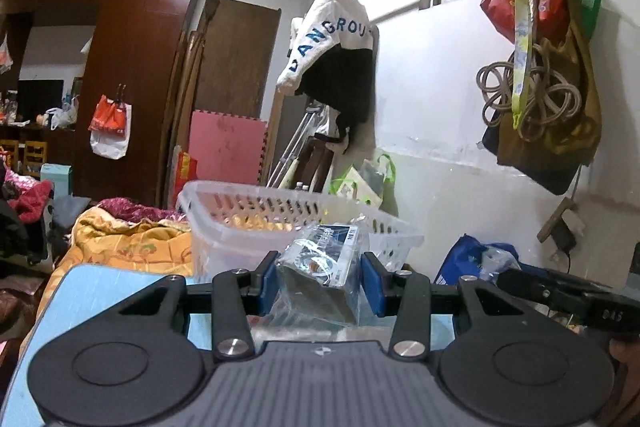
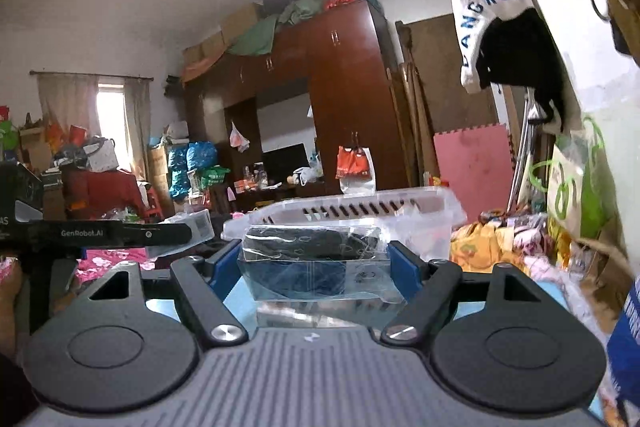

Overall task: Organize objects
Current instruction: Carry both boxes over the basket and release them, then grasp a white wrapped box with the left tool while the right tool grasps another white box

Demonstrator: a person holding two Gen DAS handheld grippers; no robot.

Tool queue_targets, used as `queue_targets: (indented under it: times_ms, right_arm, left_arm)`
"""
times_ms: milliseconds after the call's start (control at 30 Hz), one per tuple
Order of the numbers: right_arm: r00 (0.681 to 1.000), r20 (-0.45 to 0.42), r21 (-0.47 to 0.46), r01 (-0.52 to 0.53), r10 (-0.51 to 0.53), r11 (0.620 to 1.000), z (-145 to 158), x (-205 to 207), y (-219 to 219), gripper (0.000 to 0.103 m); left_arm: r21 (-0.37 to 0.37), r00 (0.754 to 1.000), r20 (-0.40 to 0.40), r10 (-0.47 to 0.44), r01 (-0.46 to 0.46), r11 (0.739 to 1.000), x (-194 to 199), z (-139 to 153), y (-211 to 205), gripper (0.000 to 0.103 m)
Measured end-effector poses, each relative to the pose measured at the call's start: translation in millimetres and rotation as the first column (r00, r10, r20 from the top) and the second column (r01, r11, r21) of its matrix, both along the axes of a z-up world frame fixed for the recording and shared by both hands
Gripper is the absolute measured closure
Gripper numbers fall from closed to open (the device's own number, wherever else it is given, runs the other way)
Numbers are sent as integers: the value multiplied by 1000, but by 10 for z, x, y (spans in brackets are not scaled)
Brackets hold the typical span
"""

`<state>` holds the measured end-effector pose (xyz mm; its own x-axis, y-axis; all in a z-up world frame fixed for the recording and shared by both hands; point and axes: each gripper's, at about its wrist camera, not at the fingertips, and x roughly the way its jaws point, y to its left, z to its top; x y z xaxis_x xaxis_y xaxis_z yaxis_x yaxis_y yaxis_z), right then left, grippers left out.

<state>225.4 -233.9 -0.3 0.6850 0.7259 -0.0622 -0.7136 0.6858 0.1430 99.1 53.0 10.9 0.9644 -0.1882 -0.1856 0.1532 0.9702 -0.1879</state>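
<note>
Two hand-held grippers each carry a wrapped item above a pale blue worktop (image 1: 100, 291). Nearest in the left wrist view, the left hand-held gripper (image 1: 324, 283) is clenched on a small packet in clear crinkled film (image 1: 320, 275), its blue pads (image 1: 374, 287) pressing on both sides; the packet sits tilted, with a blue-and-white printed end pointing up and away. At the right edge of that view the other gripper's black body shows in part.

In the right wrist view, the right hand-held gripper (image 2: 316, 267) grasps a wider dark item sealed in a transparent bag (image 2: 316, 267), held level between its blue pads (image 2: 404, 269), which stand well apart to span it. The left gripper's black arm reaches in from the left edge.

Just beyond both held items stands a white slotted plastic basket (image 1: 240, 203), also seen past the right gripper (image 2: 400, 203); what it holds cannot be made out. Beside it lies an orange and yellow patterned quilt (image 1: 132, 243).

Farther off, a pink foam mat (image 1: 228, 143) leans upright against a wooden board, next to a tall dark-red wardrobe (image 1: 132, 67) with a red and white bag hanging on its door. On the white wall hangs a white and black garment with blue lettering (image 1: 332, 43).
</note>
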Motion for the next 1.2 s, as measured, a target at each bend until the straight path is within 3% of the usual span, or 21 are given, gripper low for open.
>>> queue_targets:
  times_ms: [167,300,400,500,567,700,833,900,1033,1167,1200]
  right_arm:
    - [999,33,-93,33,-30,995,412,324,410,24]
    - [996,68,-164,64,-54,984,586,741,762,24]
    - [996,32,-220,93,-89,971,589,1082,974,21]
    - [993,0,-271,115,-120,956,504,1253,1079,1]
    - [989,14,-277,148,-150,949,454,1200,1046,1]
    - [993,-49,-234,89,-103,968,419,889,751,0]
    - [994,-76,-211,54,-72,976,251,514,420,0]
    - [989,-128,-264,43,-79,964,52,493,426,0]
    - [945,-296,-399,14,-143,917,-418,777,662,0]
    - [886,-443,-357,-38,-133,933,-611,1028,825,1]
    - [886,-446,-349,-42,-127,936,-634,1026,847,1]
  left_arm:
    - [28,998,4,57,-57,998,369,347,3,56]
    - [-7,994,-78,79,-79,997,889,497,118,56]
    - [-19,983,-150,105,-109,994,1228,451,172,54]
    - [-30,974,-203,98,-107,994,1413,347,196,29]
    - [0,970,-211,117,-119,993,1388,282,179,27]
    - [23,978,-167,129,-127,992,1027,266,164,27]
    - [4,990,-123,71,-72,997,502,122,104,16]
    - [26,989,-125,75,-72,997,335,-26,61,16]
    - [0,979,-200,49,-50,999,349,-283,103,16]
    - [20,963,-256,88,-86,996,479,-428,130,16]
    - [18,960,-267,89,-87,996,500,-454,142,16]
